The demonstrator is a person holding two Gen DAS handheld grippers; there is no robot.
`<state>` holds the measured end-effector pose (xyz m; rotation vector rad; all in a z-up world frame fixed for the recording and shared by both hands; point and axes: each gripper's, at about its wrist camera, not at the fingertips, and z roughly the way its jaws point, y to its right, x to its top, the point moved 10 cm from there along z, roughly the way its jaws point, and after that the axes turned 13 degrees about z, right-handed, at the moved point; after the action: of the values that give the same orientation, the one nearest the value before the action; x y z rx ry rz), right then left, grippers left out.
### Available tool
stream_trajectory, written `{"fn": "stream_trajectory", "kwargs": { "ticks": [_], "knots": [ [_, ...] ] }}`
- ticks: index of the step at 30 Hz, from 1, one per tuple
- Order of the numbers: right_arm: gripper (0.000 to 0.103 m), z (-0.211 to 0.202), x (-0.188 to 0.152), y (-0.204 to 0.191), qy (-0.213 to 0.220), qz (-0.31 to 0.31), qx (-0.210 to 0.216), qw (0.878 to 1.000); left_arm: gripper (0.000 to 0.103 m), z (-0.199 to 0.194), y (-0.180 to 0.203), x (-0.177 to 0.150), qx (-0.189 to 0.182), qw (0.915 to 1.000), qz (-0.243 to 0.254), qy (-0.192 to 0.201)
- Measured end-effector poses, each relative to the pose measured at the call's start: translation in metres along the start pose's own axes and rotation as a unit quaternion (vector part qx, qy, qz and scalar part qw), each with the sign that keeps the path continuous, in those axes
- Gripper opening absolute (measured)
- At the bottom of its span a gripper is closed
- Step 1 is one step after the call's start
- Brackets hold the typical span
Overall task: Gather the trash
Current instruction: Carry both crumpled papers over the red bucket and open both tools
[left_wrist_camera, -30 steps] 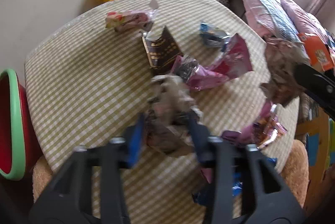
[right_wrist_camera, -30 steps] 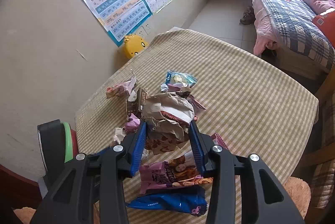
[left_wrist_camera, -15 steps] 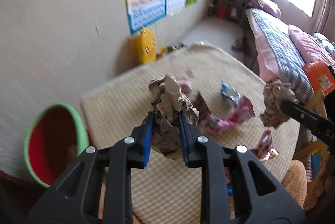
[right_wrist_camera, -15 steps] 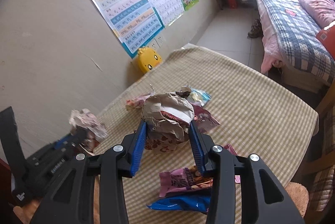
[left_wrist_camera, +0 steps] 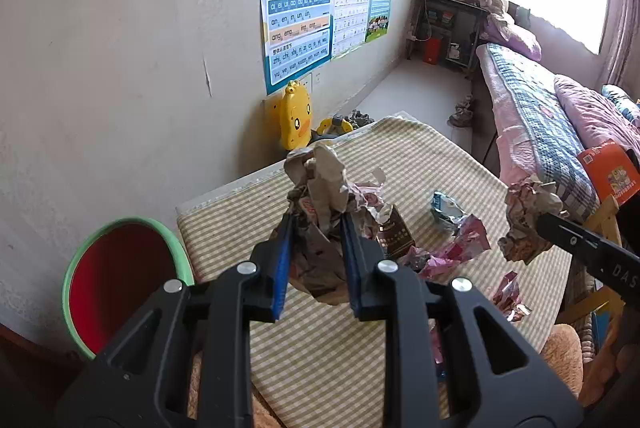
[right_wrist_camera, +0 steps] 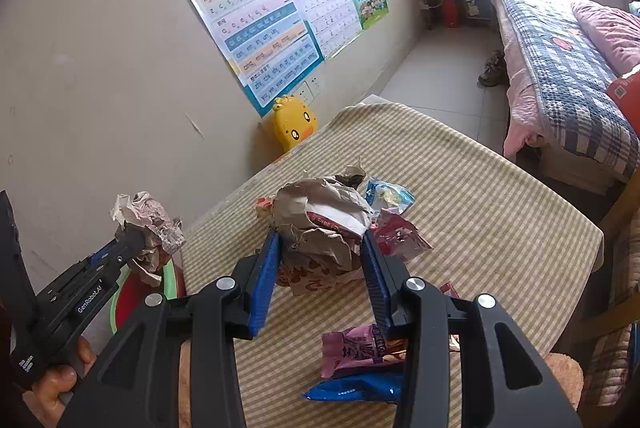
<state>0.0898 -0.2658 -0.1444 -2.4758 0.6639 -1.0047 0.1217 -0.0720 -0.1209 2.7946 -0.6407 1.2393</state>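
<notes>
My left gripper (left_wrist_camera: 316, 224) is shut on a crumpled paper wad (left_wrist_camera: 320, 187) and holds it above the table's left end, right of the red bin with a green rim (left_wrist_camera: 116, 276). My right gripper (right_wrist_camera: 322, 240) is shut on a crumpled brown paper bag (right_wrist_camera: 324, 216), lifted over the checked table (right_wrist_camera: 480, 195). The bag also shows at the right of the left wrist view (left_wrist_camera: 528, 216), and the wad at the left of the right wrist view (right_wrist_camera: 148, 224). Loose wrappers lie on the table: pink (left_wrist_camera: 460, 244), dark brown (left_wrist_camera: 394, 234), blue-silver (left_wrist_camera: 446, 205), purple (right_wrist_camera: 356, 346) and blue (right_wrist_camera: 356, 388).
A yellow duck toy (left_wrist_camera: 296, 115) stands against the wall behind the table. Posters (right_wrist_camera: 256, 23) hang on the wall. A bed (right_wrist_camera: 560, 59) runs along the right. A wooden chair (left_wrist_camera: 600, 228) stands at the table's right side. A fuzzy brown cushion (left_wrist_camera: 560, 360) lies below.
My left gripper closed on the paper wad on the table and lifted it up and toward the bin. My right gripper kept holding the paper bag, rising slightly.
</notes>
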Motion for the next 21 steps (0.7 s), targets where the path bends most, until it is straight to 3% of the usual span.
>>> {"fn": "stream_trajectory", "kwargs": {
  "ticks": [21],
  "knots": [
    [0.039, 0.006, -0.008, -0.006, -0.008, -0.006, 0.004, 1.000, 0.023, 0.006, -0.016, -0.008, 0.021, 0.9997, -0.003, -0.011]
  ]
}}
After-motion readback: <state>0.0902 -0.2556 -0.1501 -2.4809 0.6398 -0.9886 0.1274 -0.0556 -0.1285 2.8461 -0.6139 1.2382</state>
